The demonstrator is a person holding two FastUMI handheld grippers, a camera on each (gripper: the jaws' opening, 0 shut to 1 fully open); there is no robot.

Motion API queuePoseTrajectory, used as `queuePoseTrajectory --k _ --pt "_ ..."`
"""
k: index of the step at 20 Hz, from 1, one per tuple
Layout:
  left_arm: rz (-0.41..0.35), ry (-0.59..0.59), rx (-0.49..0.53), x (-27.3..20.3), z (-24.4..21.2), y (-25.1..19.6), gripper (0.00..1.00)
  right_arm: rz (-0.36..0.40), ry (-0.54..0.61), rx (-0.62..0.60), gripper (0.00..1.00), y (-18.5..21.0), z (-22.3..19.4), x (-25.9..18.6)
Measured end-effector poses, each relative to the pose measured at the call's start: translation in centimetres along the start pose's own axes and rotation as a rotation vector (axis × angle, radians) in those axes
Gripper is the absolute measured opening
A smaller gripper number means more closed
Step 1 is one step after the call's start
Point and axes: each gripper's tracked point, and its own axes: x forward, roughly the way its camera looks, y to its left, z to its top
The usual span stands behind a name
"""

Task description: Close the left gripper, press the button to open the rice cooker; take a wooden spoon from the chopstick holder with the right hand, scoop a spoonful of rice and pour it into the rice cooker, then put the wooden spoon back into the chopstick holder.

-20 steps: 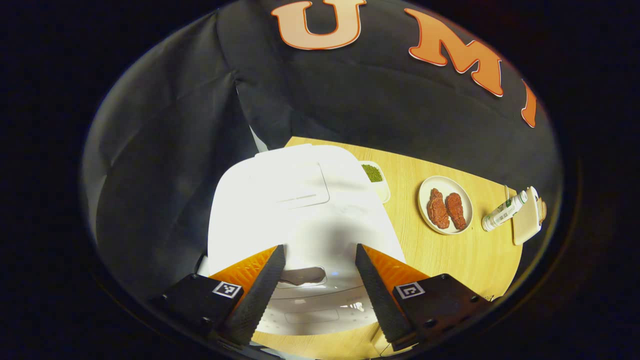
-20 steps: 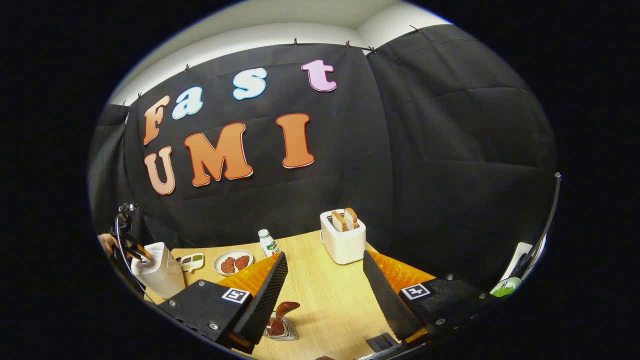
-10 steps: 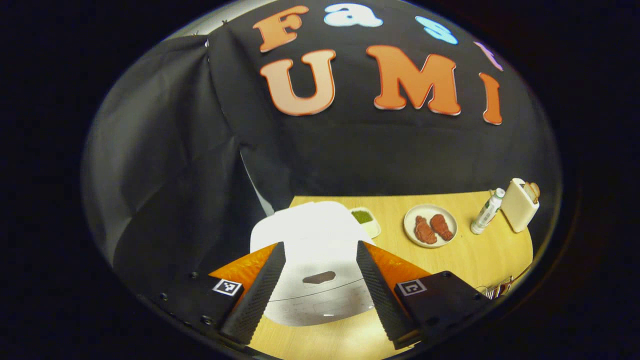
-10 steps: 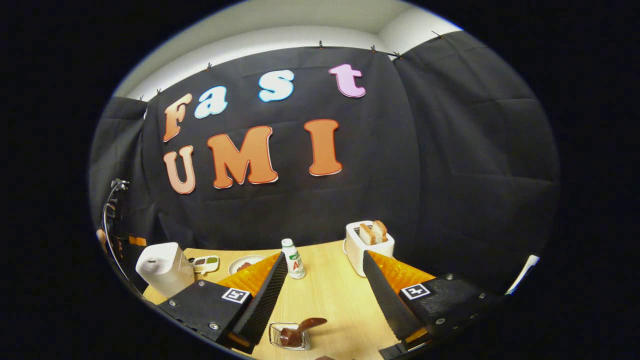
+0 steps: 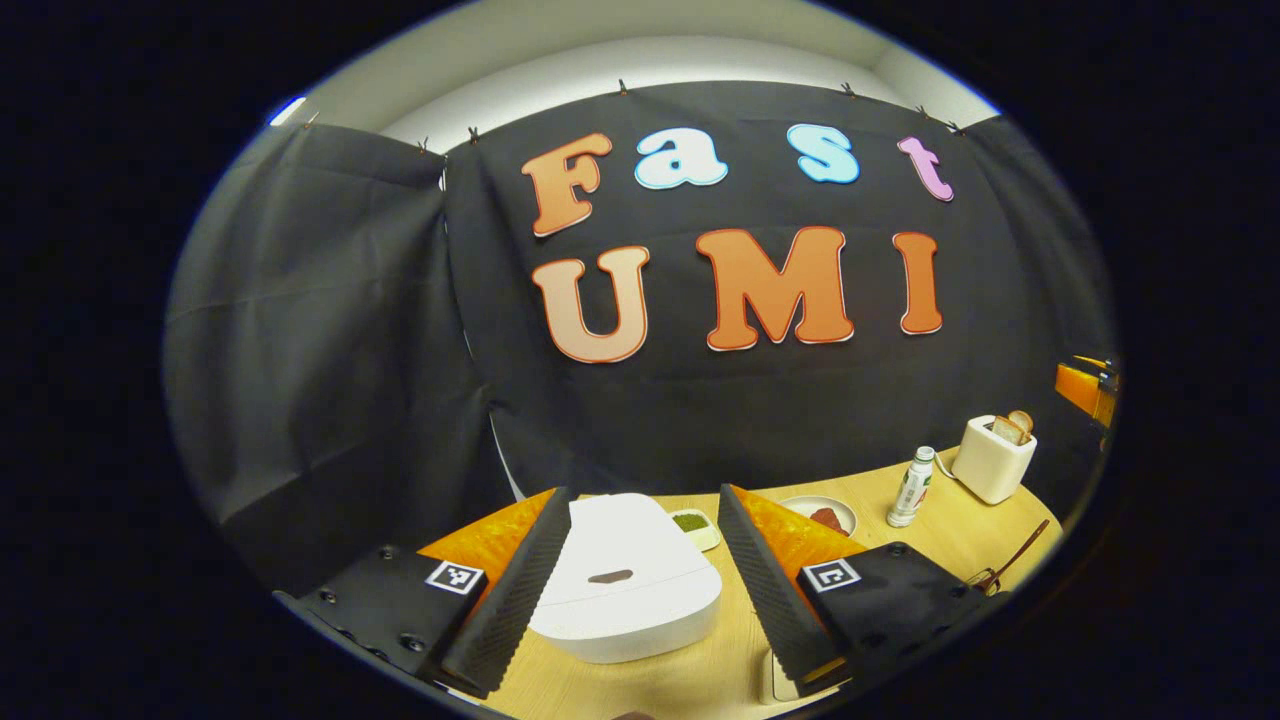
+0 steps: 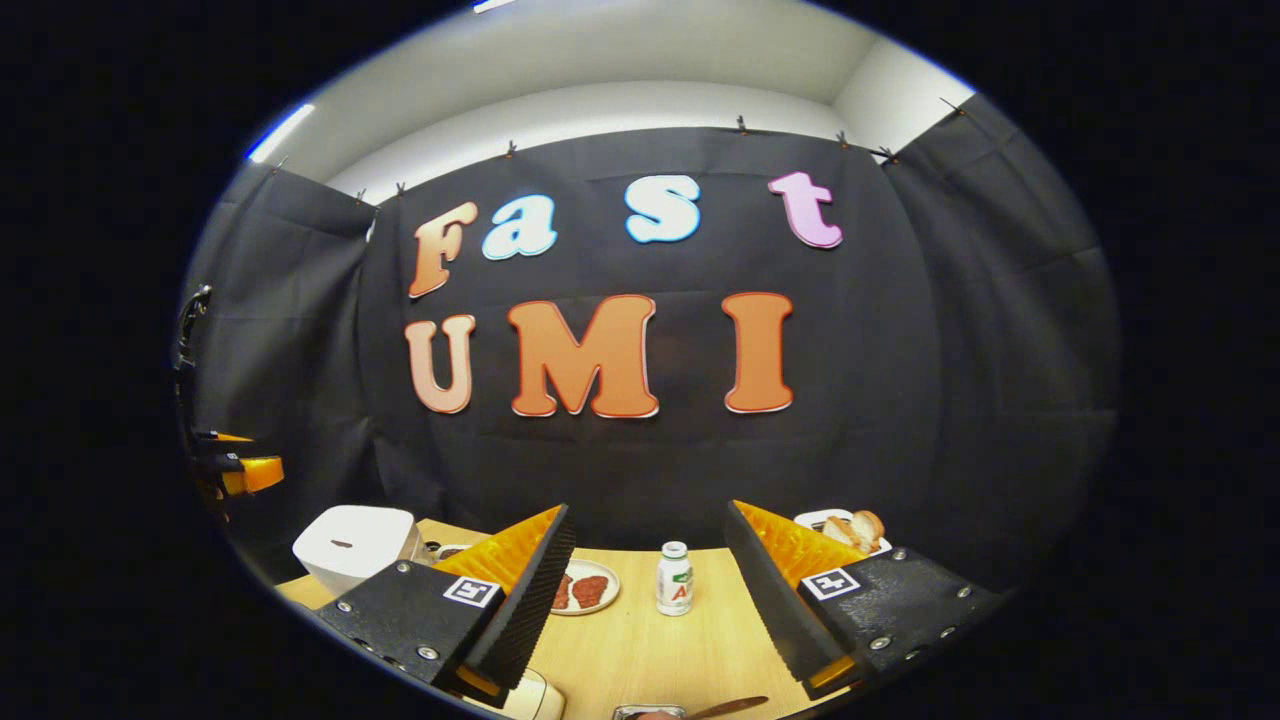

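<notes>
The left tongs (image 5: 640, 560) are wide apart and hold nothing, and so are the right tongs (image 6: 648, 580). Squeeze the left ones tight first (that is the rule), then push straight down on the dark button (image 5: 610, 576) on the rice cooker (image 5: 628, 590) lid.

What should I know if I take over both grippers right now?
Left gripper: open, empty, facing the rice cooker.
Right gripper: open, empty, above the table.
Rice cooker lid is down.
Wooden spoon sits in the chopstick holder, near the table's edge.
Done: nothing that shows.
Left: close the left gripper, press the button, take the spoon, scoop rice, pour it in, return the spoon.
</notes>
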Motion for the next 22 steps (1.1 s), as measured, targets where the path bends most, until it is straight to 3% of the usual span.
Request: queuePoseTrajectory --k 6,12,22 --pt "-0.022 -0.039 -0.005 -2.2 0.0 -4.2 1.00 0.095 0.006 0.013 0.94 5.9 -0.3 1.1" --pt "-0.060 -0.109 -0.011 -3.2 1.6 -6.2 0.98 0.091 -0.008 -0.003 0.94 6.3 0.1 0.1" --pt "-0.080 -0.149 -0.029 -3.2 3.0 -5.9 0.98 0.077 0.010 -0.002 0.94 6.3 0.2 -0.9"
